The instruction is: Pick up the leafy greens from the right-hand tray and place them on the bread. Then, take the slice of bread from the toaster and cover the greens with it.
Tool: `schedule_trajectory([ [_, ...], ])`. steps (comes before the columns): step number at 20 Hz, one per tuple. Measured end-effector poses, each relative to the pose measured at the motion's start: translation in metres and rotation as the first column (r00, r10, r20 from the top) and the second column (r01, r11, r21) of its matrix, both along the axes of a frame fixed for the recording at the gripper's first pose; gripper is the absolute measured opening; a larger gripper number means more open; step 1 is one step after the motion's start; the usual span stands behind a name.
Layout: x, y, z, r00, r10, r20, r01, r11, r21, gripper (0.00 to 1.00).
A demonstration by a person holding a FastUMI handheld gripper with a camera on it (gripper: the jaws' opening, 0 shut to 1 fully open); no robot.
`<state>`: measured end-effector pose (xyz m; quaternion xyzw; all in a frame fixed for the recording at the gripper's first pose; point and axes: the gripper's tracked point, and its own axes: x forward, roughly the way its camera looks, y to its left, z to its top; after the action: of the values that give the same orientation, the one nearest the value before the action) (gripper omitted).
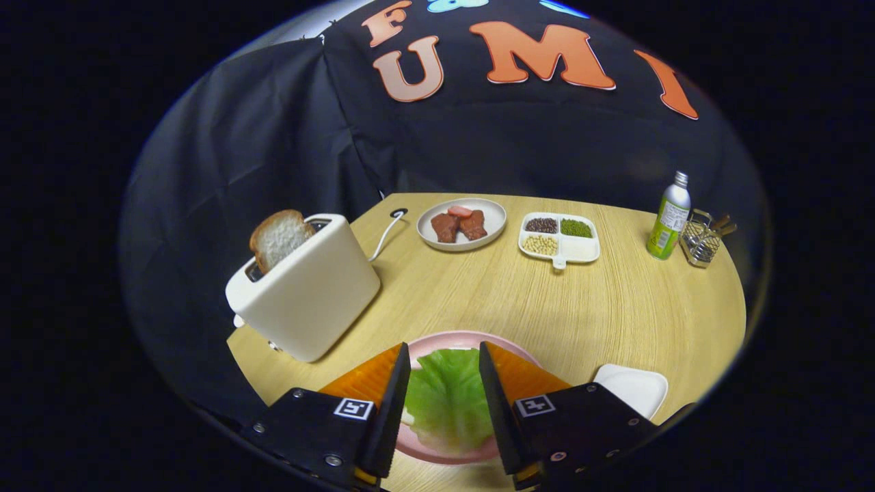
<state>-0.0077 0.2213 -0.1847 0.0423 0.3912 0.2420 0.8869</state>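
Observation:
A green lettuce leaf [448, 400] lies on a pink plate [444, 339] at the near edge of the table, between my fingers. A pale sliver of bread [408, 417] peeks out under the leaf's left side. My gripper [444, 350] hangs over the plate, open, with a finger on each side of the leaf; I cannot tell if they touch it. A cream toaster [307, 290] stands ahead to the left, and a slice of bread [277, 238] sticks up out of its slot. Just right of my right finger is a white tray [636, 386] with nothing on it.
At the back of the wooden table [547, 301] are a plate with brown pieces of meat [461, 224], a divided dish of beans [559, 237], a green bottle [668, 217] and a wire rack [704, 239]. The toaster's white cord [386, 236] runs to a hole in the table.

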Motion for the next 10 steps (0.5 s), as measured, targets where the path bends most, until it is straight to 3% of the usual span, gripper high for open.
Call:
schedule_trajectory([
  [5,0.018,0.049,0.066,0.999,0.03,0.031,-0.034,0.992,0.119,0.72],
  [10,0.024,0.115,0.116,0.996,0.093,0.014,-0.094,0.985,0.147,0.77],
])
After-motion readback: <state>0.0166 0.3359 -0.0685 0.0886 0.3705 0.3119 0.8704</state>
